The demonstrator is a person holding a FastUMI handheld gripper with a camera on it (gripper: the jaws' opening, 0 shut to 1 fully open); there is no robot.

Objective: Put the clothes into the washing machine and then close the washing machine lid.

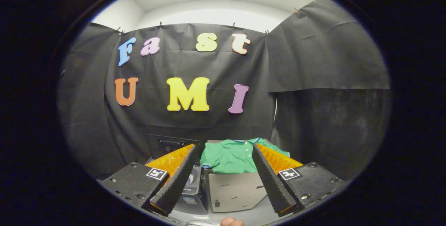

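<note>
- Green shirt (231,156): a collared garment with a buttoned placket and a blue-and-white trim at the collar and at one sleeve cuff. It lies spread flat on top of a grey box, ahead of the fingertips and framed by the gap between the two fingers. Its front hem hangs slightly over the box's near edge.
- Grey box (237,191): a plain, light-coloured block that carries the shirt. Its front face shows small dark marks and one small dark fitting near the lower corner.
- Washing machine (191,184): a small appliance standing just beside the box. It is partly hidden behind one finger. A rounded grey body with a blue patch is visible. Behind it a dark panel stands upright; whether this is the raised lid cannot be told.
- Gripper (223,149): the two fingers are spread wide apart and hold nothing. Their ridged inner faces look toward each other across the shirt without touching it. Each finger's base carries a small square black-and-white marker.
- Fingertip (231,222): part of a person's hand shows below the gripper, between the finger bases.
- Surface (251,215): a pale floor or tabletop under the box and the machine.
- Wall (313,62): black cloth hung on clips encloses the booth, with a white ceiling above.
</note>
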